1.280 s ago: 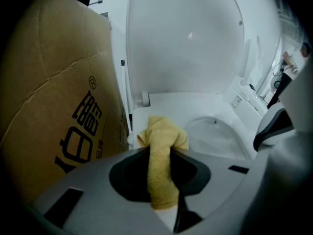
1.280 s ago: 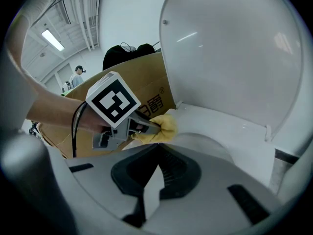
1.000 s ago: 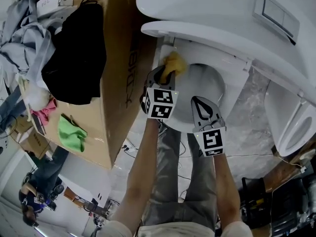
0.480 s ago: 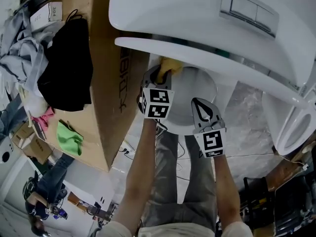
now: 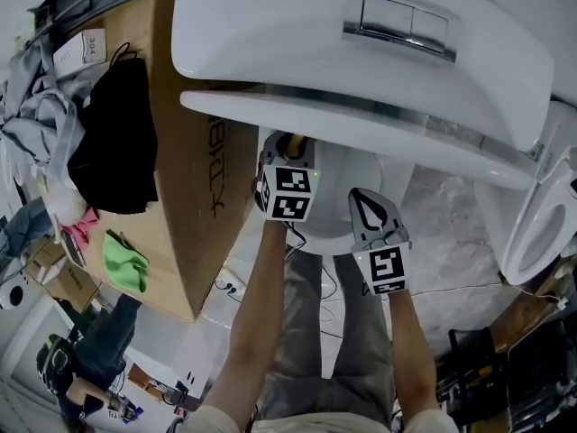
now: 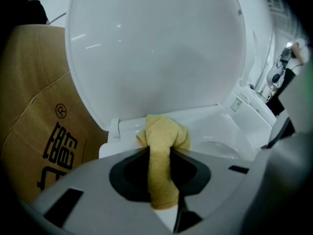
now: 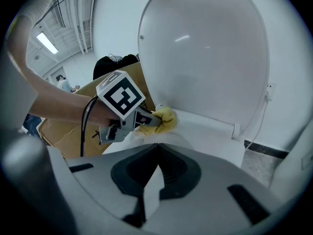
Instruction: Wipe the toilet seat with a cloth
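Left tool (image 6: 164, 152) is clamped tight on the yellow cloth (image 6: 164, 131), whose bunched end presses down on the back of the toilet seat (image 6: 217, 124). Right above it stands the raised lid (image 6: 156, 53). A cardboard box (image 6: 39, 126) sits just off that tool's left side. Right tool (image 7: 156, 153), jaws shut together on nothing, hangs alongside to the right, apart from the cloth.
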Tool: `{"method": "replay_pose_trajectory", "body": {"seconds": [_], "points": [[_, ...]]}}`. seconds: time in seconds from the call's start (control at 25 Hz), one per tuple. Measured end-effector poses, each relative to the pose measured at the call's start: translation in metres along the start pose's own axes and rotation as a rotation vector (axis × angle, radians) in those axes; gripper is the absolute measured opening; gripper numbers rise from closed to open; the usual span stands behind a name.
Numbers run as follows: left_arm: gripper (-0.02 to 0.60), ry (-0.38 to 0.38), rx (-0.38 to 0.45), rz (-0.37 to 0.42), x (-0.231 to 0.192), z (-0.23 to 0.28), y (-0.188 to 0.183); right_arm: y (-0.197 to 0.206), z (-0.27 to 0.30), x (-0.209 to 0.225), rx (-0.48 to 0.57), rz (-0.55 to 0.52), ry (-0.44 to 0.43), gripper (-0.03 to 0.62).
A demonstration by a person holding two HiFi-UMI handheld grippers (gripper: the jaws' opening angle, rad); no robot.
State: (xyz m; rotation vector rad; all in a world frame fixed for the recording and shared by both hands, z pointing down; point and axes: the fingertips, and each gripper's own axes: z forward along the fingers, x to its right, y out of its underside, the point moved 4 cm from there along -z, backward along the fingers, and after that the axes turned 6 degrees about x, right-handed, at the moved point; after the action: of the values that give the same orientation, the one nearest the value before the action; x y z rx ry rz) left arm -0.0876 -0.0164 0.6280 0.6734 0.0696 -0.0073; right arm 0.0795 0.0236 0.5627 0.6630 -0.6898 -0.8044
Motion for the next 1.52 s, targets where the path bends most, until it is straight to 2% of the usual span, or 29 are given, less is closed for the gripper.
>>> {"method": "replay_pose_trajectory", "body": {"seconds": [0.52,0.8,1.16,1.52], "points": [[0.098,0.087,0.052,0.038,0.037,0.016,-0.019,-0.002,-0.028,0.022,0.033,0.000,0.113,0.008],[0.097,0.124,0.138,0.068,0.050,0.003,-0.032,-0.017,-0.043,0.026,0.073,-0.015,0.182,0.008],[0.097,0.158,0.285,0.096,0.059,-0.083,-0.075,-0.064,-0.082,-0.001,0.156,-0.052,0.229,0.008],[0.097,0.178,0.372,0.091,0.061,-0.223,-0.099,-0.134,-0.149,-0.055,0.251,-0.072,0.246,0.008]]}}
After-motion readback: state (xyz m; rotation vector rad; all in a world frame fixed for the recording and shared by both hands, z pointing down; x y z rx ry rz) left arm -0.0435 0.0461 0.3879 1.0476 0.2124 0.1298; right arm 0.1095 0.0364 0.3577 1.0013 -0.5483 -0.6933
